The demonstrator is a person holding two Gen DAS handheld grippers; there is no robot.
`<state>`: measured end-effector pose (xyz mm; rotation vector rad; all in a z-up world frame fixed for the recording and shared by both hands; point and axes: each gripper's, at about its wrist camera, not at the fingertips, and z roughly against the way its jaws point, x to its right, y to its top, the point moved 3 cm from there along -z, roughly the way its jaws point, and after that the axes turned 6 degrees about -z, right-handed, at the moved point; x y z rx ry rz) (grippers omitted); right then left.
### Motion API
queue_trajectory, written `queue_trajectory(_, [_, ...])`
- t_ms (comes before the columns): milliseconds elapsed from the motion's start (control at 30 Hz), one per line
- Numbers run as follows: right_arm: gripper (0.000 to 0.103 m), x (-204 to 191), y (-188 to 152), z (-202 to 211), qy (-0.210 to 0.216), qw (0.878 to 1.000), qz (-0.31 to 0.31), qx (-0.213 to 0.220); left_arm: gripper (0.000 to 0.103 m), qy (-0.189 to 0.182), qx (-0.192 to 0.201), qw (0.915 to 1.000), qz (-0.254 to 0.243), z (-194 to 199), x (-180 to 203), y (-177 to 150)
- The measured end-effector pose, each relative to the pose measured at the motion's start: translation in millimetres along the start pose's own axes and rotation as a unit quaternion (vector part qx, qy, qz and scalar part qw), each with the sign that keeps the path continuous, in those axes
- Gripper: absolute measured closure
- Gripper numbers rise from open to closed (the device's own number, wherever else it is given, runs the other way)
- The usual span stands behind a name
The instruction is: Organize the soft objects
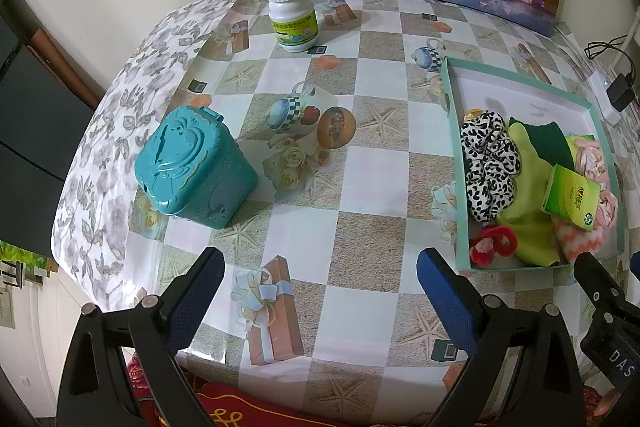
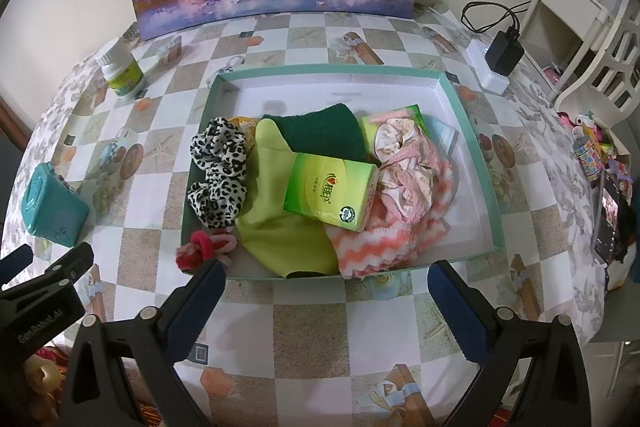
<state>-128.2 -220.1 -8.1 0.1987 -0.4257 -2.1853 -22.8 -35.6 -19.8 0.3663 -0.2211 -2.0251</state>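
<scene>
We hold both grippers over the near edge of the tabletop [image 1: 360, 167], the left gripper [image 1: 320, 291] and right gripper [image 2: 326, 301] each with fingers spread wide and gripping nothing. The soft things lie piled in the teal tray [image 2: 472, 131] on the right: a leopard scrunchie [image 2: 220, 171], yellow-green cloth [image 2: 272, 223], dark green pad [image 2: 320, 131], pink scrunchie [image 2: 404, 167], striped fuzzy cloth [image 2: 376, 243] and red hair tie [image 2: 200, 247], with a green tissue pack [image 2: 330, 195] on top. A teal box [image 1: 192, 167] and white bottle [image 1: 290, 15] stand well apart to the left.

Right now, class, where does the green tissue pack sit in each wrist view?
Left wrist: the green tissue pack is at far right, inside the teal tray, on the cloths.
Right wrist: the green tissue pack is near centre, in the tray.
Shared landmark: the leopard scrunchie beside it.
</scene>
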Motion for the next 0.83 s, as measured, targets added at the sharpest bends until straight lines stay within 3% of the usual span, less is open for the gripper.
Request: queue_trajectory(833, [0.000, 4.5, -0.5, -2.3, -0.003, 1.000, -0.004, -0.007, 0.006, -0.001, -0.007, 0.9996, 0.027, -1.5, -0.2, -1.7])
